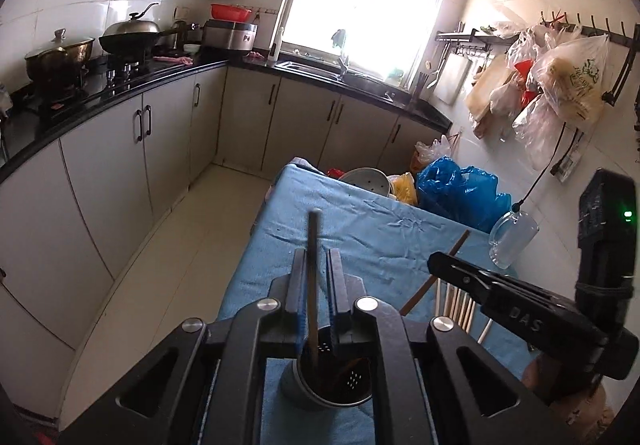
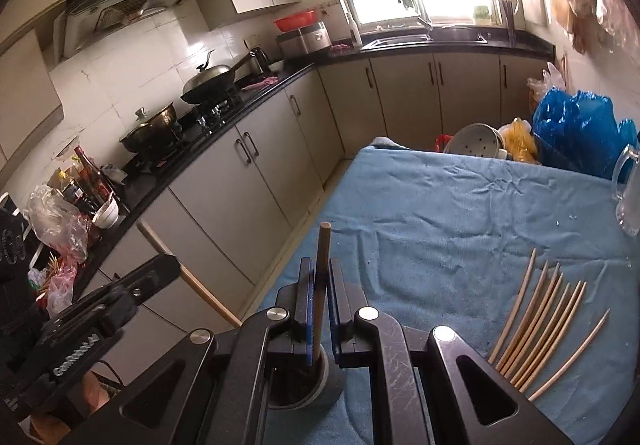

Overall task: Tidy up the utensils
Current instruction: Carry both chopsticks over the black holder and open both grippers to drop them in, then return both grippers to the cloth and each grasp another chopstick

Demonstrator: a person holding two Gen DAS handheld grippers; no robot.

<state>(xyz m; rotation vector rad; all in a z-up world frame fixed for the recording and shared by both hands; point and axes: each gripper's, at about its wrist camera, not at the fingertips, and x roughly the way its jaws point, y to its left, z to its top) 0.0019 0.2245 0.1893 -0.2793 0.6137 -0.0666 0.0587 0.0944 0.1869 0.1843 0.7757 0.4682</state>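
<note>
Left wrist view showed the left gripper (image 1: pixel 318 265) clamped on a dark chopstick (image 1: pixel 313 245), which stood nearly upright between the blue-padded fingers. Its lower end reached down into a grey perforated cup (image 1: pixel 326 381) that sat on the blue cloth (image 1: pixel 376 217) directly below the fingers. More dark and reddish sticks leaned inside the cup. To the right, the right gripper (image 1: pixel 438 263) reached in, with a brown chopstick (image 1: pixel 434 277) running beside its tip. Pale sticks showed behind it on the cloth. A clear glass mug (image 1: pixel 510 241) stood near the table's right edge, and a blue plastic bag (image 1: pixel 456 193) sat just beyond the far end.

In the right wrist view, the right gripper (image 2: pixel 320 285) was clamped on a light wooden chopstick (image 2: pixel 322 285), also upright, its bottom end inside the same cup (image 2: pixel 316 385). A row of pale chopsticks (image 2: pixel 540 321) lay fanned on the cloth (image 2: pixel 460 205) to the right, apart from the cup. The left gripper (image 2: pixel 160 265) appeared at the lower left, off the table's edge in this view. A white colander (image 2: pixel 478 143) lay tipped at the far end of the table beside the bag (image 2: pixel 572 129).
</note>
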